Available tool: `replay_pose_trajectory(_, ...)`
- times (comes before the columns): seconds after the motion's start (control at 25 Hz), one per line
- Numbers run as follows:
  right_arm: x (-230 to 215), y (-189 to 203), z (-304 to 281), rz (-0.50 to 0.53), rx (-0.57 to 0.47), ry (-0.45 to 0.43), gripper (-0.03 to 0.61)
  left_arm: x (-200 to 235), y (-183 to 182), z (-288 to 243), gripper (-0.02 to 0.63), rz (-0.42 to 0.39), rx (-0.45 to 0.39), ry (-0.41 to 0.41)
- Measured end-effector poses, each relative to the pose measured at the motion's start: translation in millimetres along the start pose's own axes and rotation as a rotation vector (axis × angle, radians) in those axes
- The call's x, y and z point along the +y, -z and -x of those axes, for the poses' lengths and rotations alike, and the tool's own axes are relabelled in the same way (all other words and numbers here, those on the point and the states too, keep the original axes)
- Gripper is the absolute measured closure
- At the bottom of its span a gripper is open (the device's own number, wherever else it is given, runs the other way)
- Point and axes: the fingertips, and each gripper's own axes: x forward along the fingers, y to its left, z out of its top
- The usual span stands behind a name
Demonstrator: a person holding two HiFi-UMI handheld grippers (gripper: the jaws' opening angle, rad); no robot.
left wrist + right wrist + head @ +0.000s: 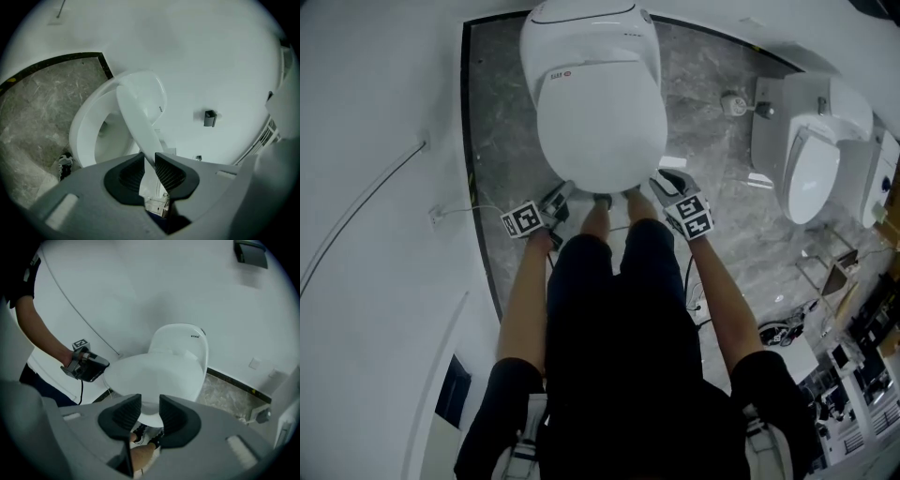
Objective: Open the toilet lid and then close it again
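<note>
While the left gripper (150, 161) is pinching the lid (138, 119), its two ribbed pads are sitting close together with the lid's thin front rim clamped between them.

Lid: white, oval, standing part-raised and tilting clear of the seat (84, 136), with the bowl lying open beneath it.

Right gripper (150, 403): jaws standing spread, pads clamping nothing. The lid's front edge is lying across the gap just beyond their tips, and I cannot tell whether it is touching them. Below that gap the person's shoes (140, 434) are showing.

Both grippers are sitting at the lid's near edge, the left one toward its left side and the right one toward its right. Each is carrying a marker cube and being held out on a bare forearm.

Person: dressed in dark clothes, standing directly in front of the toilet and looking down over it.

Floor (497, 141): grey, marbled, edged in black, carrying the toilet, with white wall curving round behind and to the left.

Cord (459, 210): thin, white, lying at the floor's left edge just beside the left gripper.

Second toilet (814, 159): white, sitting well apart at the right side of the floor.

Wall box (210, 118): small, dark, hanging on the white wall behind the lid.
</note>
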Motion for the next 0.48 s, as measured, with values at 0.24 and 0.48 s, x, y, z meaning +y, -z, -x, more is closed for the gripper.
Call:
replay_pose_trajectory(0.24, 18.1, -14.1, 8.7, 0.212, 0.067, 0.045, 0.451, -23.3, -15.7, 4.3, 0.537, 0.004, -0.021, 0.058)
replay_pose_trajectory(0.48, 36.5, -34.5, 7.1, 0.53, 0.149, 0.084, 0.436, -42.7, -24.9, 7.4, 0.537, 0.01, -0.041, 0.102)
